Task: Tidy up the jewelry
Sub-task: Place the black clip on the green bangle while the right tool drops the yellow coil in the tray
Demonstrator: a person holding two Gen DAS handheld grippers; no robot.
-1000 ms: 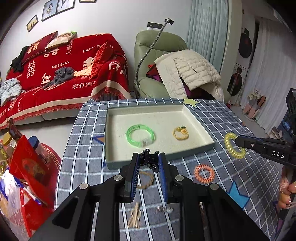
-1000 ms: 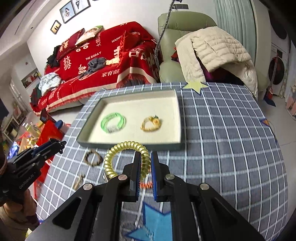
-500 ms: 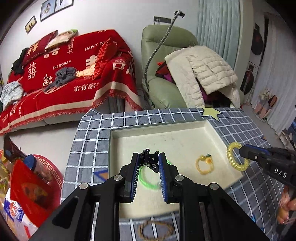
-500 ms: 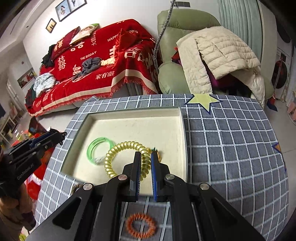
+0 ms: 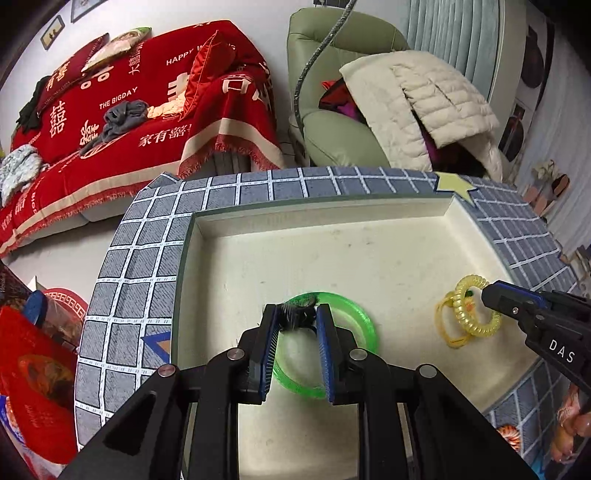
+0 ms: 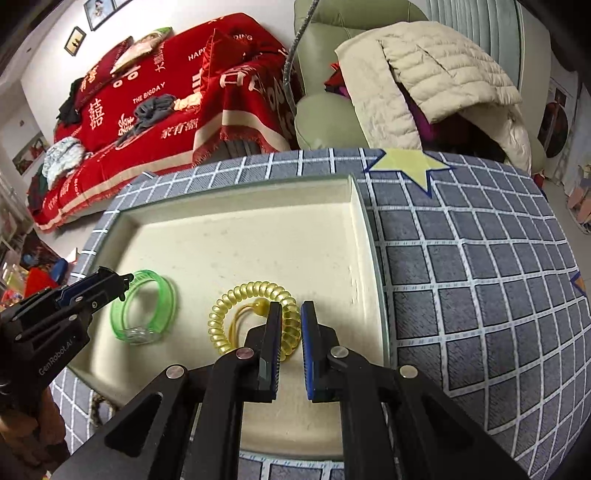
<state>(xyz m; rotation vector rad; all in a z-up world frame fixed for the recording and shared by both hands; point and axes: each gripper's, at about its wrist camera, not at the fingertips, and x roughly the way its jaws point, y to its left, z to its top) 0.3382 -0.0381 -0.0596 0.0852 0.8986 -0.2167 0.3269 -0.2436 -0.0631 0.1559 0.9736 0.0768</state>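
Both my tongs have moved from the table to over the tray. Left tongs grip a small black piece; right tongs pinch the yellow coil band, ready to drop.

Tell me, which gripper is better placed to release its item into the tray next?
Probably the right gripper: its yellow spiral coil hair tie already lies low on the cream tray's floor, while the left gripper holds a small black clip above the green translucent bangle.

A home living room: red-draped sofa, green armchair, framed wall pictures.
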